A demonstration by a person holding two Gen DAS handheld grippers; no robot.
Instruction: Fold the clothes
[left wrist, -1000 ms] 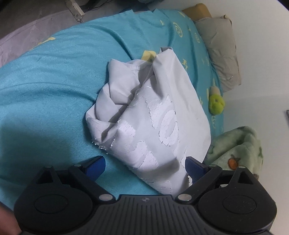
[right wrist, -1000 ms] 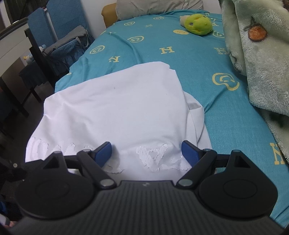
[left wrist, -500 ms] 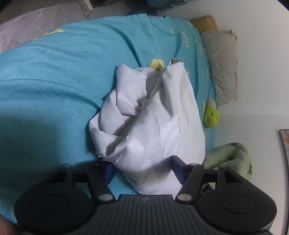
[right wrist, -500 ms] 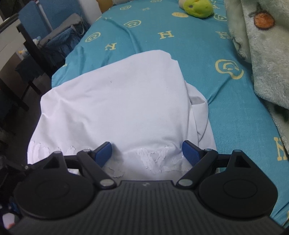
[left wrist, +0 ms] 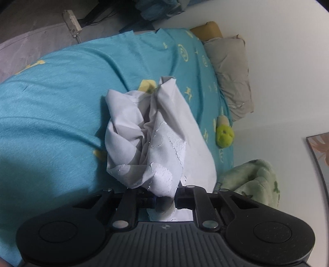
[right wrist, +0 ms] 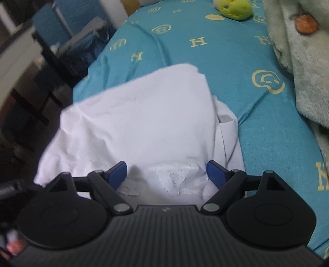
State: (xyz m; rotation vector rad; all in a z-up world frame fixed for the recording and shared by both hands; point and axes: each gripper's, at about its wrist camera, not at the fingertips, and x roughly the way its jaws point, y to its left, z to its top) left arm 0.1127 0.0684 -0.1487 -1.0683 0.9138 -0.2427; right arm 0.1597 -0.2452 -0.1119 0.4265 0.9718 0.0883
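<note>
Bed [left wrist: 51, 106]: teal sheet with yellow letter print, fills most of both views.
White T-shirt [left wrist: 164, 147]: bunched at frame centre on bed, cracked white print on its near edge.
Fleece blanket [right wrist: 304, 78]: green, right edge.
Pillow [left wrist: 230, 67]: grey, upper right, against white wall.
Plush toy [right wrist: 234, 8]: green, top.
Left tool [left wrist: 164, 200]: jaws closing, shirt edge pinched between.
Right tool [right wrist: 166, 172]: spread wide, empty, over shirt [right wrist: 139, 123].
Risk: single-layer pinch likely drags whole heap; bunching may worsen.
</note>
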